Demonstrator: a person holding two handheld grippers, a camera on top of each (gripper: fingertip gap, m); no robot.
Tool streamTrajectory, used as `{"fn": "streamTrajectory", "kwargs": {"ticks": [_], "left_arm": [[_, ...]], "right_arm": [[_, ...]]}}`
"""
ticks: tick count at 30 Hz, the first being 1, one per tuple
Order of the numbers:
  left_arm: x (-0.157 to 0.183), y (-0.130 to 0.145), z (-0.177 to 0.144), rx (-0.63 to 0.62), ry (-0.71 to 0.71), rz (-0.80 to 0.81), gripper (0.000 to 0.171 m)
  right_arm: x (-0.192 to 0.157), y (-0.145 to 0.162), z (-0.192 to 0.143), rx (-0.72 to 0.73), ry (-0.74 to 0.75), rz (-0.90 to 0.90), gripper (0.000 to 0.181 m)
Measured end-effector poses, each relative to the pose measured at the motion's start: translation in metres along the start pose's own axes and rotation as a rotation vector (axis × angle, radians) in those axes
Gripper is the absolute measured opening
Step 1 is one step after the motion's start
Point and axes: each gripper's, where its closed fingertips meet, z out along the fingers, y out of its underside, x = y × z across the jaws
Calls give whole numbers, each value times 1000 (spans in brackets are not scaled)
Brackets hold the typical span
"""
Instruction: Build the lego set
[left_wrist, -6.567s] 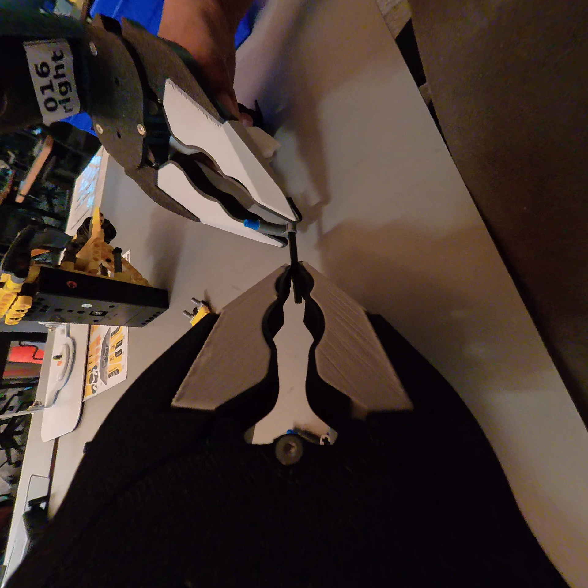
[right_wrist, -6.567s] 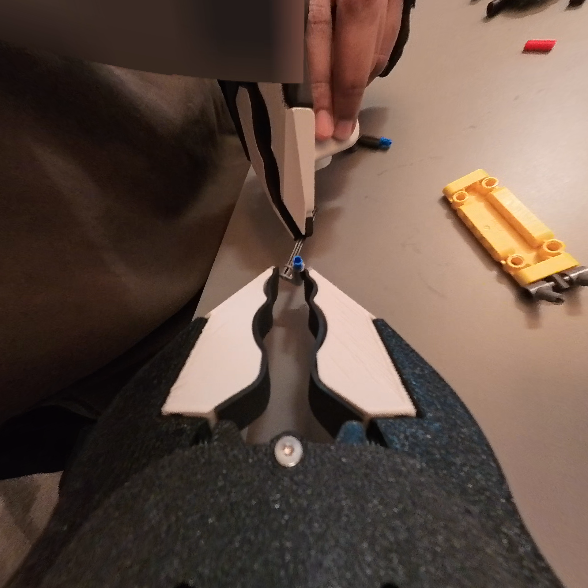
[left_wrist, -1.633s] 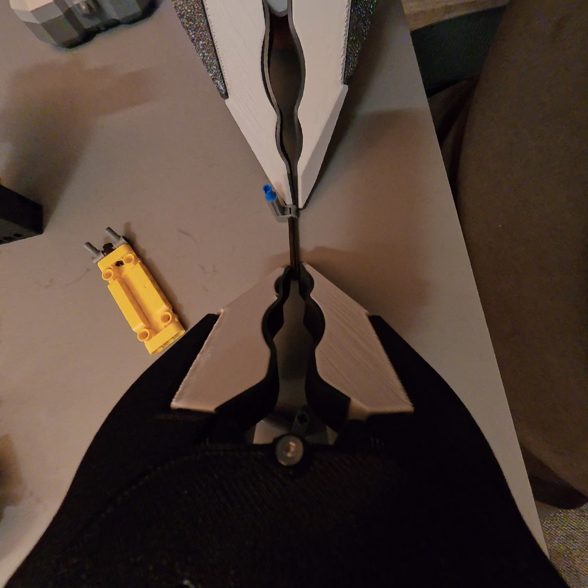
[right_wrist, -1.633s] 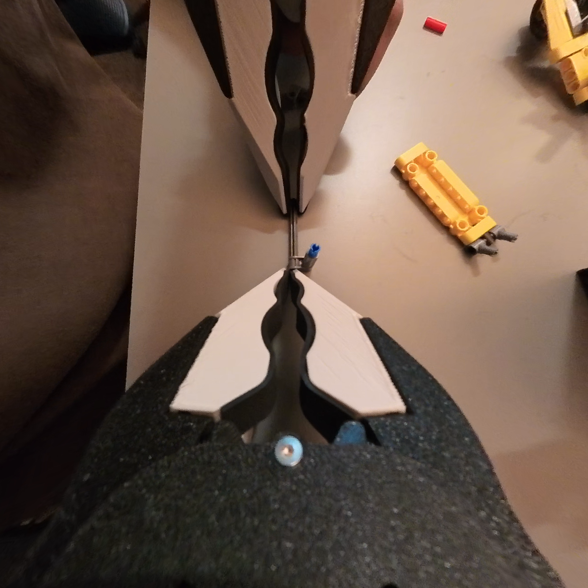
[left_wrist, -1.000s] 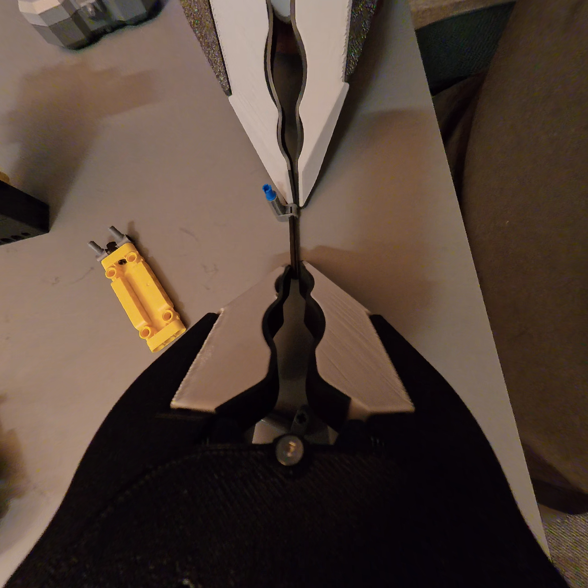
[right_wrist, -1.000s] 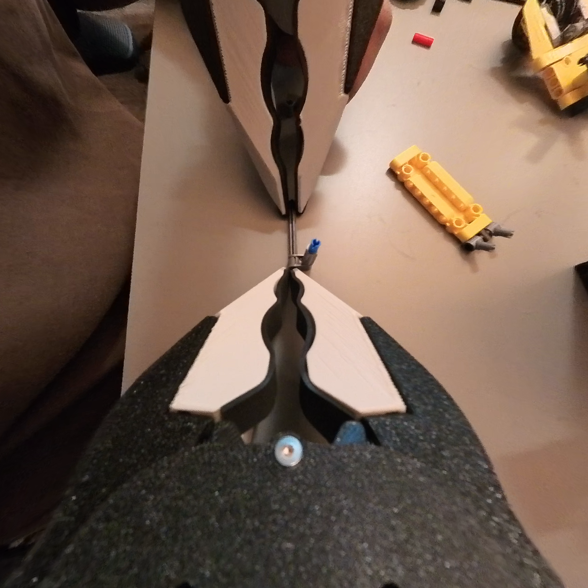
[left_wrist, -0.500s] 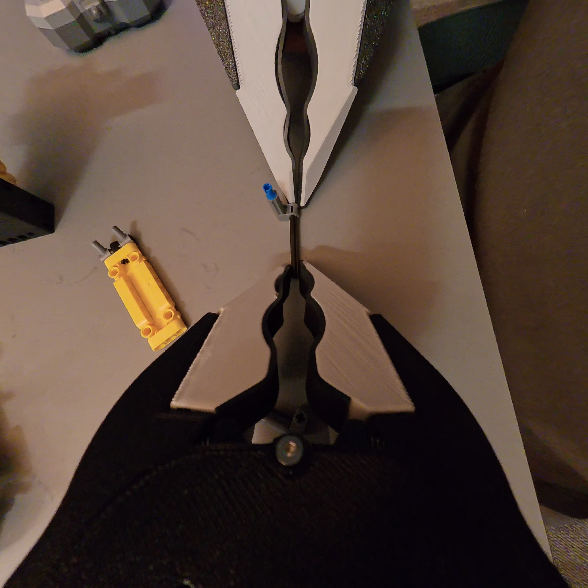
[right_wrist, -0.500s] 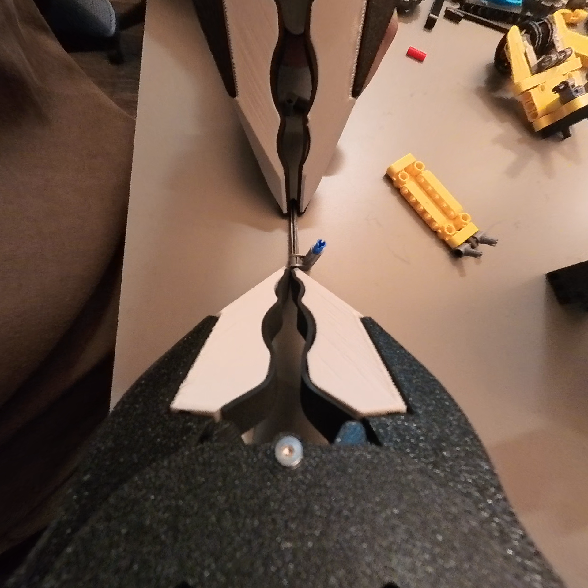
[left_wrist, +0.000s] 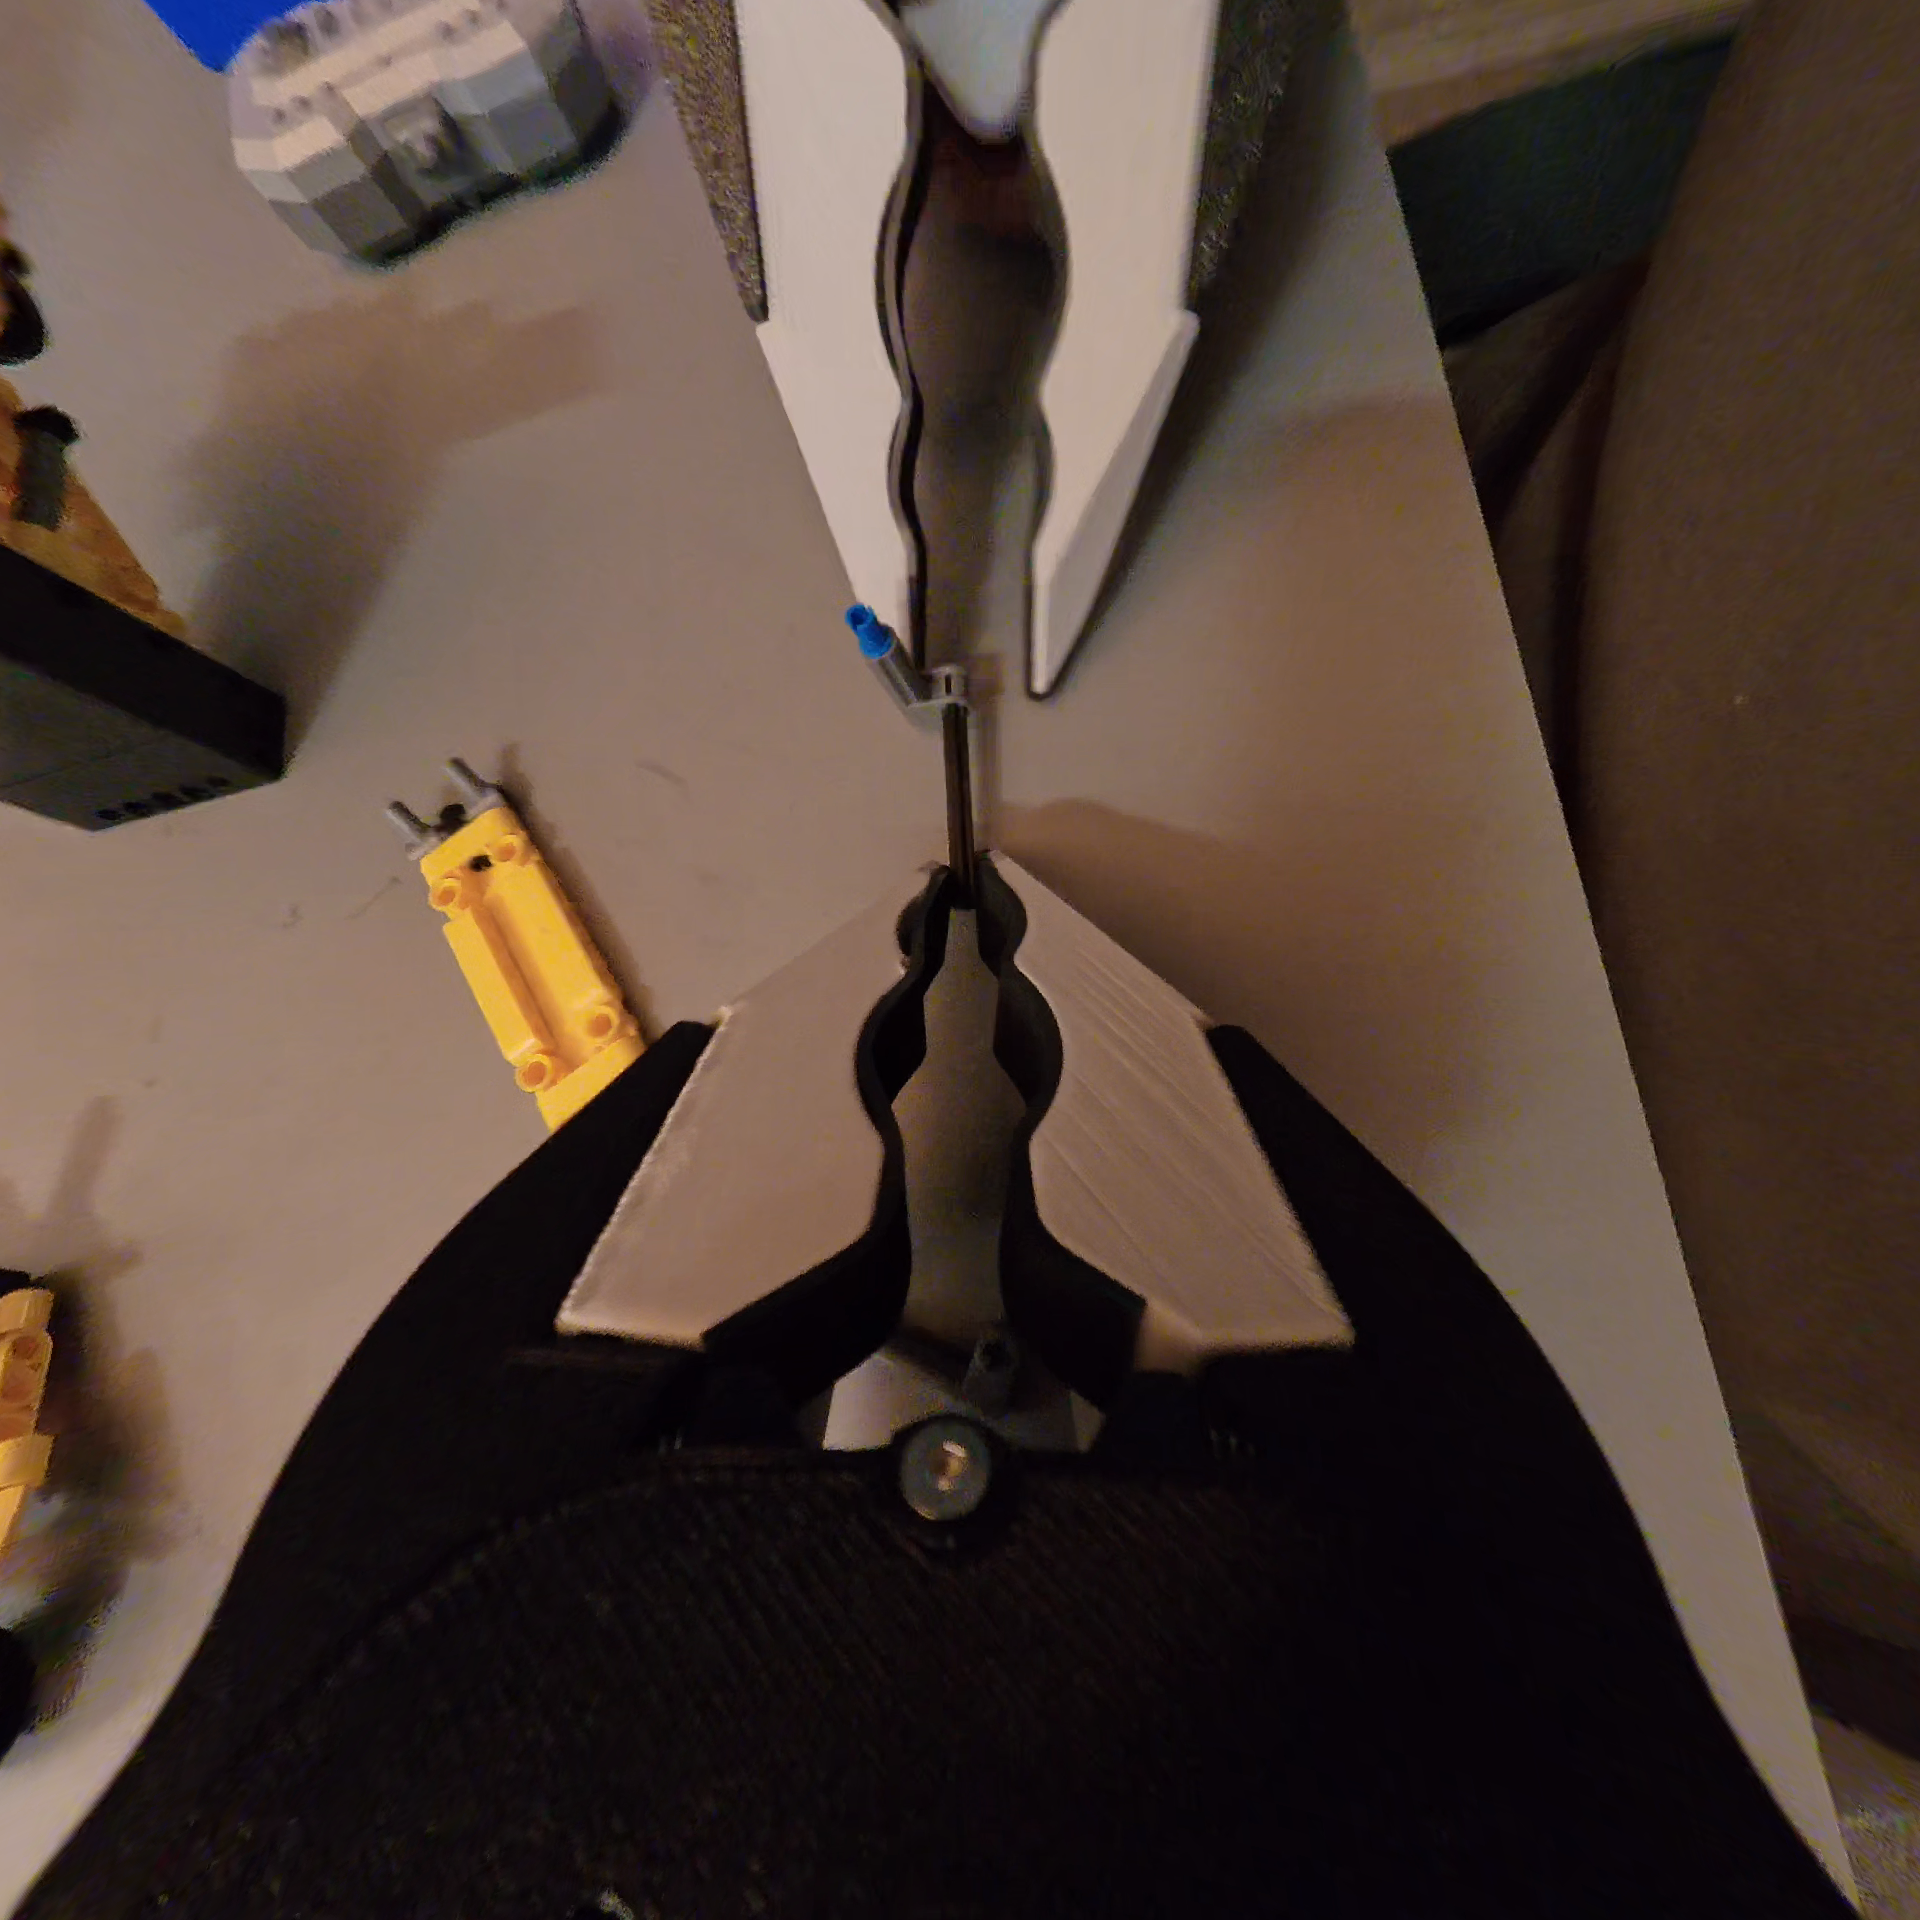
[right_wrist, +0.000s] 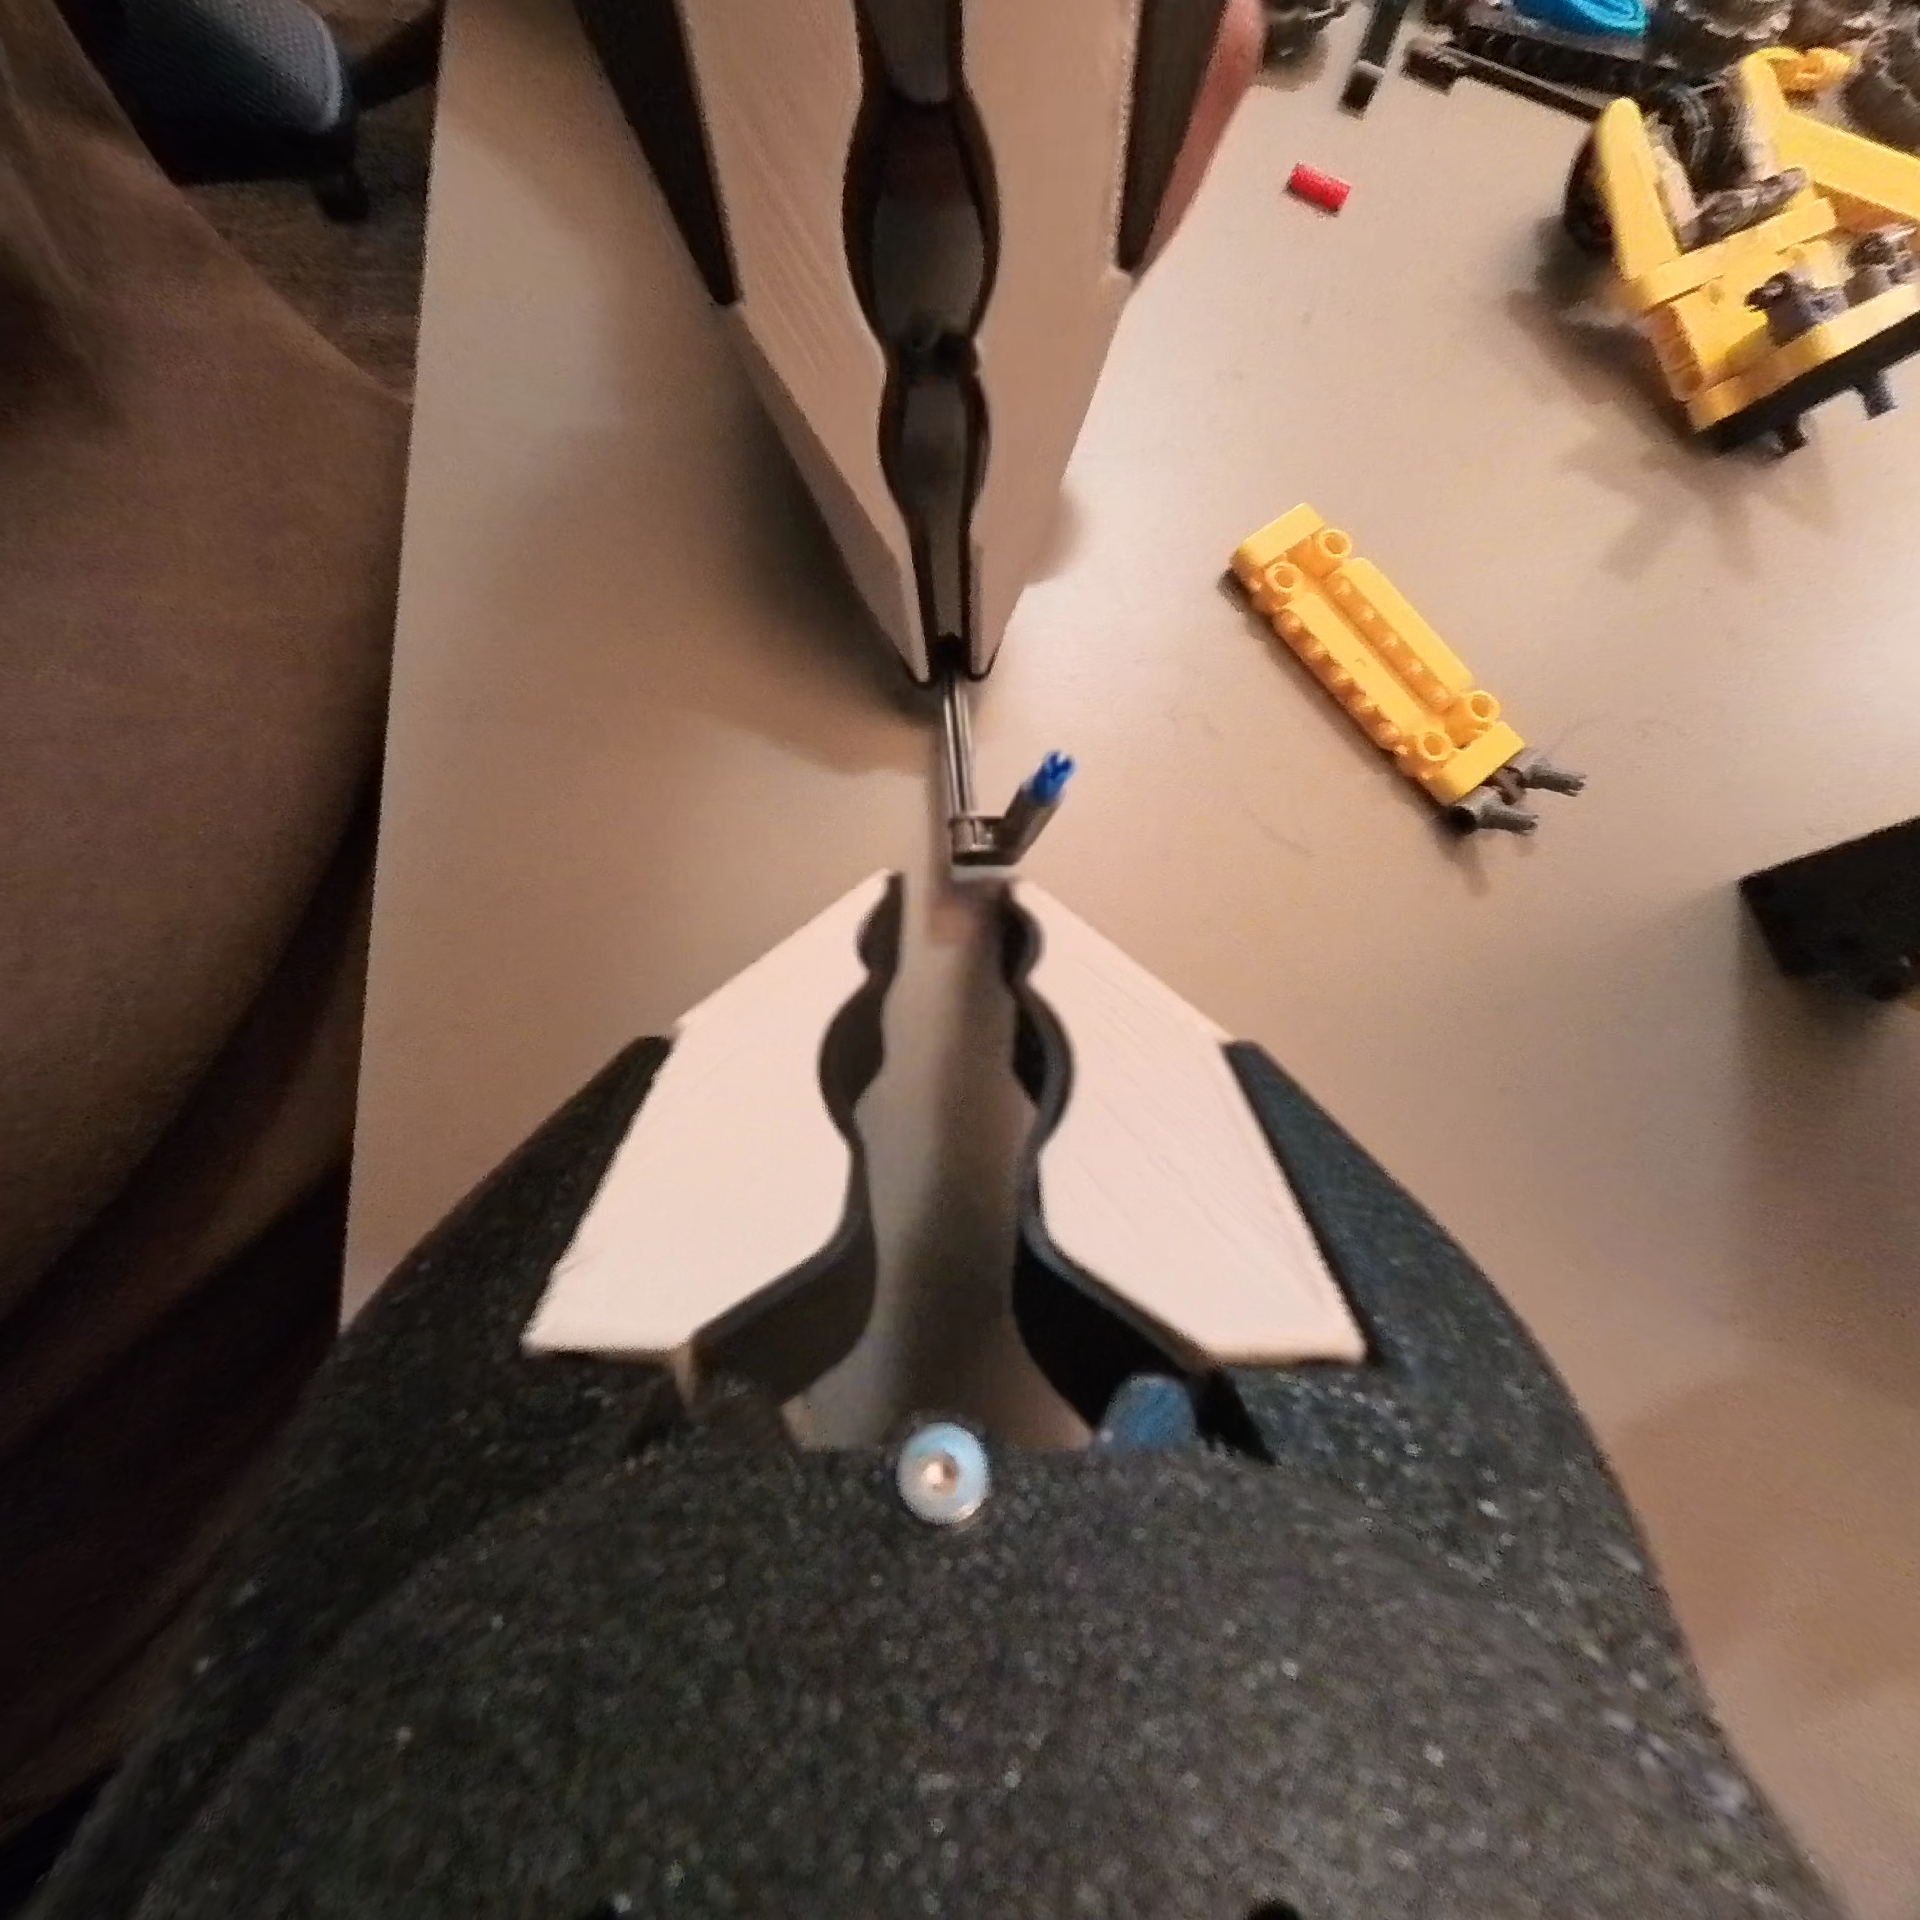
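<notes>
My left gripper is shut on a thin black axle and holds it above the table near its edge. A small grey connector with a blue pin sits on the axle's far end. My right gripper faces the left one tip to tip, and its jaws stand open on either side of the connector. In the right wrist view the right gripper is open just behind the connector and blue pin. There the left gripper grips the axle.
A yellow plate brick with grey pins lies on the grey table; it also shows in the right wrist view. Around it are a black block, a yellow brick vehicle, a red piece and a grey-white model. Brown cloth lies past the table edge. The right tips stand about 15 centimetres off the black block. Seen from the left wrist view as well.
The right gripper has opened and let go of the grey connector, which stays on the axle. The left gripper still holds the axle in about the same place.
</notes>
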Motion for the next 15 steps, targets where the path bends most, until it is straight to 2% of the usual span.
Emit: {"fn": "streamTrajectory", "kwargs": {"ticks": [1,4,6,10,15], "left_arm": [[-4,-4,-3,30,-5,-33,1],[-21,-18,-17,148,-33,-163,1],[-34,-29,-26,246,-40,-277,1],[-48,-46,-38,419,44,-502,0],[-57,-57,-45,534,100,-627,0]], "right_arm": [[3,-3,-2,22,8,22,24],[21,-17,-17,154,70,92,26],[39,-30,-31,264,172,96,27],[65,-61,-54,483,376,43,38],[79,-84,-55,575,457,-13,47]]}}
